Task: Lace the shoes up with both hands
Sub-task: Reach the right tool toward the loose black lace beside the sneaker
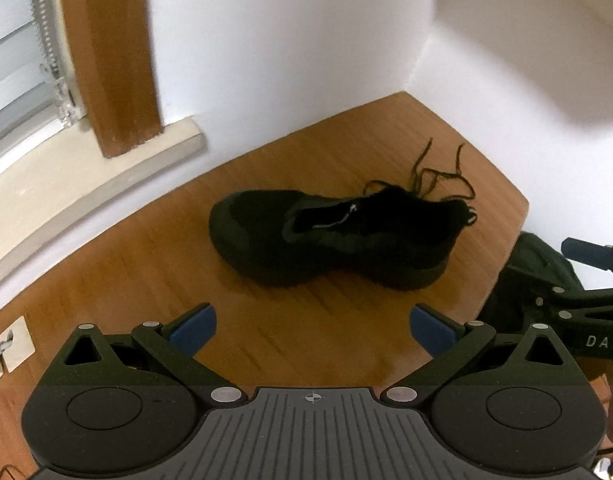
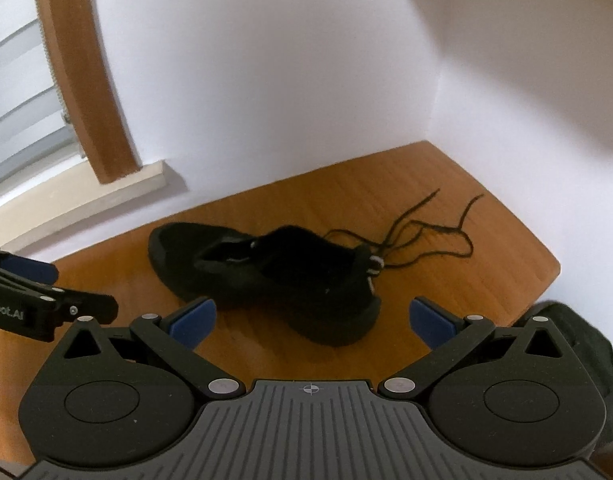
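Left hand-held gripper (image 1: pixel 312 330): spread wide, nothing between its blue pads (image 1: pixel 194 332); it hangs above the near part of the counter, apart from the shoe.
Right hand-held gripper (image 2: pixel 312 322): also spread wide and holding nothing; its blue pads (image 2: pixel 432 322) sit on either side of the shoe's heel end in its own view, above it and not touching.
Grippers together: side by side; each shows at the edge of the other's view, the right one at the right edge of the left wrist view, the left one at the left edge of the right wrist view.
Shoe (image 1: pixel 330 236): black, resting on its sole in the middle of the counter, toe to the left, heel to the right, a little light trim at the tongue and heel.
Laces (image 2: pixel 430 236): thin and black, loose, trailing from the heel end out over the counter to the right in open loops, with two ends pointing toward the back wall.
Counter (image 1: pixel 146 264): brown wood grain, set into a corner.
Walls (image 1: pixel 290 48): plain white, behind and to the right of the counter.
Window (image 1: pixel 10 80): at the far left, with a brown wood frame (image 1: pixel 110 56) and a pale sill (image 1: pixel 86 172).
Dark object (image 2: pixel 578 340): black, beside the counter's right edge; what it is cannot be told.
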`<state>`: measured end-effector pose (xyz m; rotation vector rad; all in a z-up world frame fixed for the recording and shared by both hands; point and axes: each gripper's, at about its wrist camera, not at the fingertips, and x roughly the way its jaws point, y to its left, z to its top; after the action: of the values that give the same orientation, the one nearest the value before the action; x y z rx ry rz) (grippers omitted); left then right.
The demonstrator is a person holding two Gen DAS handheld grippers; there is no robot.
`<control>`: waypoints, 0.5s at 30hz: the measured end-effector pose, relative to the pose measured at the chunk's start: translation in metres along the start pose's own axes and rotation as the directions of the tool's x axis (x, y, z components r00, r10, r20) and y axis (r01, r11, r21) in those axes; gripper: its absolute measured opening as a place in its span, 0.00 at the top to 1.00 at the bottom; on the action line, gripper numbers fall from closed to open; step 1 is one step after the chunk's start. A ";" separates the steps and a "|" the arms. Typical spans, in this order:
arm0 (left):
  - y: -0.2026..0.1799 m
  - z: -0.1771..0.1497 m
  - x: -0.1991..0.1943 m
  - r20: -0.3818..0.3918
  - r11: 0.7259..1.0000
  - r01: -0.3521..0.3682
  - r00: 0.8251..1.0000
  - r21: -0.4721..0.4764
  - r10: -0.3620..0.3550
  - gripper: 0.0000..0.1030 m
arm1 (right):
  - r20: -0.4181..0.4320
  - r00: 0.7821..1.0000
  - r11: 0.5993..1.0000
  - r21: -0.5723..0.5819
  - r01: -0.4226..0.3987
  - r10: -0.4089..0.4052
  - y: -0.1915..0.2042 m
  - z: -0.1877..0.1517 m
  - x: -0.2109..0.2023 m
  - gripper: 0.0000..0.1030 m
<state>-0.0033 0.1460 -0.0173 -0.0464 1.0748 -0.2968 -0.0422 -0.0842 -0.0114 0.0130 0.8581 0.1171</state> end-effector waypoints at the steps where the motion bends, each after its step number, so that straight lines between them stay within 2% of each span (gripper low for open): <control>1: -0.004 0.004 0.004 -0.001 1.000 -0.005 1.000 -0.007 0.005 0.00 | -0.003 1.000 1.000 -0.003 -0.004 0.004 -0.005 0.003 0.004 0.00; 10: -0.042 0.038 0.033 0.011 0.996 -0.054 0.998 -0.077 0.055 0.00 | -0.007 0.998 0.996 -0.063 -0.070 0.070 -0.055 0.043 0.036 0.00; 15: -0.057 0.046 0.049 -0.002 0.988 -0.098 0.995 -0.121 0.099 0.00 | -0.023 0.991 0.986 -0.097 -0.135 0.133 -0.082 0.057 0.059 0.00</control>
<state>0.0465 0.0734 -0.0270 -0.1023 1.0871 -0.1419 0.0473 -0.1571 -0.0239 -0.0226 0.8665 0.2857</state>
